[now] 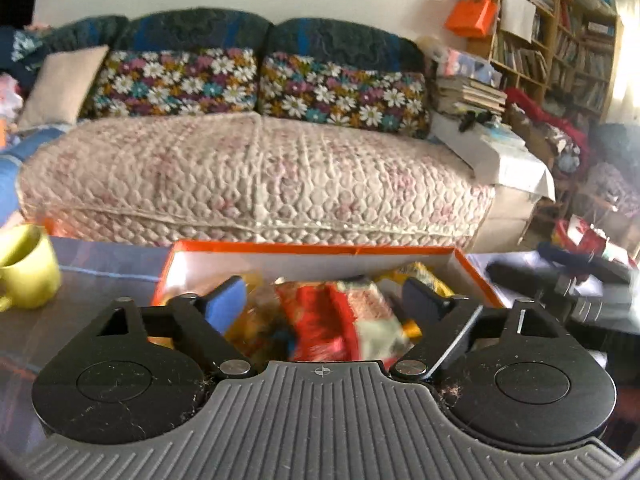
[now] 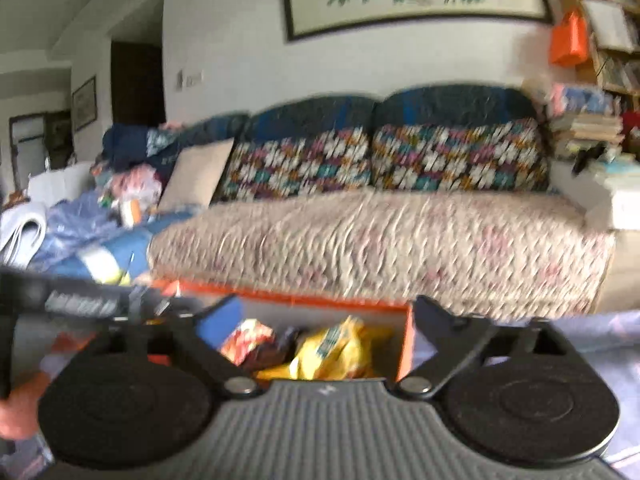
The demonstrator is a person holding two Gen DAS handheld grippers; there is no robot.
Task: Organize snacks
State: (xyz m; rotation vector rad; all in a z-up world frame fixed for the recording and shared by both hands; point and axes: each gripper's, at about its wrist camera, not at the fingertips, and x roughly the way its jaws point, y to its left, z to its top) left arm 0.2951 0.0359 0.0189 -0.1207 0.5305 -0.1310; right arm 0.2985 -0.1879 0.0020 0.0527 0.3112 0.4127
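Observation:
An orange-rimmed box (image 1: 312, 249) with white inner walls sits on the table and holds several snack packets. In the left wrist view a red and white packet (image 1: 344, 320) lies between the wide-open fingers of my left gripper (image 1: 324, 298), which hovers over the box; nothing is gripped. In the right wrist view the same box (image 2: 405, 344) holds a yellow packet (image 2: 340, 346) and an orange packet (image 2: 246, 340). My right gripper (image 2: 326, 314) is open and empty above the box's right part. The left gripper's body (image 2: 76, 300) shows at the left of that view.
A yellow-green mug (image 1: 28, 270) stands on the table left of the box. Dark objects (image 1: 580, 284) lie on the table to the right. A sofa (image 1: 256, 176) with floral cushions runs behind the table, and book stacks and shelves (image 1: 560, 48) fill the right.

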